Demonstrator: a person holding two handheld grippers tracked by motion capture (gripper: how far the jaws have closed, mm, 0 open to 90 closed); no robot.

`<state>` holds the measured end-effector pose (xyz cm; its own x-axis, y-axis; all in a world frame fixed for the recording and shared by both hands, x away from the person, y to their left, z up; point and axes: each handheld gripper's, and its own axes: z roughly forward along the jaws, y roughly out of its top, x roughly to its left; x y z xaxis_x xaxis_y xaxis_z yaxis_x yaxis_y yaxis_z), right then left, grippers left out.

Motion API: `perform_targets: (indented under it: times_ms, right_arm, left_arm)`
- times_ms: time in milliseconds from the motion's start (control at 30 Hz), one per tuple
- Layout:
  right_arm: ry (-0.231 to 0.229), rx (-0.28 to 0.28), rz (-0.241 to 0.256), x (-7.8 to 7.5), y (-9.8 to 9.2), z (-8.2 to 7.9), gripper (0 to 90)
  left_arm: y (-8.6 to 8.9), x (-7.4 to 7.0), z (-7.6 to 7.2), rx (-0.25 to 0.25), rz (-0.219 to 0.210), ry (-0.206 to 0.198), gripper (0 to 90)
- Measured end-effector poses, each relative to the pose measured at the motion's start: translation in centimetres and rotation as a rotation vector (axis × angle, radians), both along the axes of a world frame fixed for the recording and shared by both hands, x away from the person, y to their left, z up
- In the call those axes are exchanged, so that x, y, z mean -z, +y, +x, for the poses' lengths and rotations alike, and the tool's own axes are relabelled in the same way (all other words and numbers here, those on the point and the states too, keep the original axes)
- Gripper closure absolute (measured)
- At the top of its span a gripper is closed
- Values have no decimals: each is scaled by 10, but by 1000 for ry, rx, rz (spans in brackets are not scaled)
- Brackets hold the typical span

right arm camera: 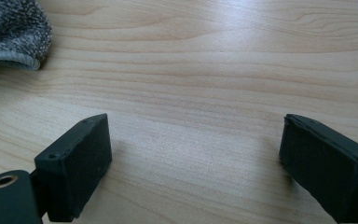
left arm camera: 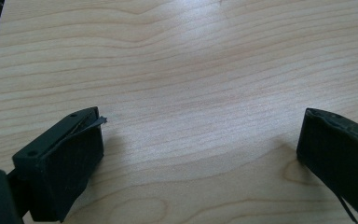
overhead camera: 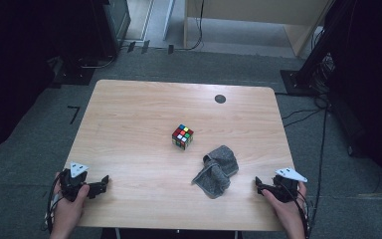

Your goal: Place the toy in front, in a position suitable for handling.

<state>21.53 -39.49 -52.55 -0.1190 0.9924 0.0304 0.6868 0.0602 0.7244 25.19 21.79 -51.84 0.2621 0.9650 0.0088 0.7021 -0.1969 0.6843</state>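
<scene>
Both forearms are cut off at the near edge; the left gripper (overhead camera: 97, 187) and right gripper (overhead camera: 264, 187) rest at the table (overhead camera: 129, 109)'s near corners, jaws spread wide and empty. The crumpled grey cloth (overhead camera: 216, 170) lies near the right gripper, partly cropped in the right gripper view; the puzzle cube (overhead camera: 182, 136) sits beyond, mid-table.

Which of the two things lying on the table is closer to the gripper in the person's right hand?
The crumpled grey cloth. It lies just left of the right gripper, while the colourful puzzle cube sits farther up, near the table's middle.
</scene>
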Motion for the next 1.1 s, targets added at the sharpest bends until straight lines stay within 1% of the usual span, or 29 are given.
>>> perform_targets:
  times_ms: [67,100,133,167,233,267,400,567,600,633,800,867,933,1000,1067,1100]
  right_arm:
    - [2,4,-1,0,1,1,83]
    - [12,4,-2,-1,1,1,94]
    - [21,16,4,-4,2,0,144]
    - [21,16,4,-4,2,0,144]
    - [6,-1,37,-8,5,0,141]
    - [-8,-13,42,-11,8,-1,141]
    - [-51,-52,61,-26,24,-1,137]
    - [-99,-134,82,-41,53,-2,137]
    - [-115,-163,94,-47,65,-2,137]
    - [-115,-163,94,-47,65,-2,137]
    - [-164,-224,134,-63,89,0,137]
    - [-179,-251,154,-70,100,5,136]
    - [-182,-255,156,-72,103,7,134]
    - [-186,-264,156,-75,111,14,127]
    - [-189,-268,153,-77,114,16,124]
    - [-196,-278,151,-78,120,21,110]
  left_arm:
    - [0,0,0,0,1,0,5]
    - [0,0,0,0,1,0,5]
    - [0,0,1,-2,1,-1,5]
    - [0,0,1,-2,1,-1,5]
    - [-1,0,1,-4,0,-2,5]
    - [-1,0,1,-4,0,-2,5]
    - [-1,0,1,-10,0,-1,5]
    - [-2,0,2,-14,0,-2,5]
    - [-2,0,2,-14,1,-2,5]
    - [-2,0,2,-14,0,-2,5]
    - [-3,0,2,-14,0,-2,5]
    - [-2,0,2,-17,0,-1,5]
    - [-3,0,2,-27,0,-1,5]
    - [-4,0,3,-40,0,-1,5]
    - [-4,0,3,-44,0,-1,5]
    - [-4,0,2,-44,0,-1,5]
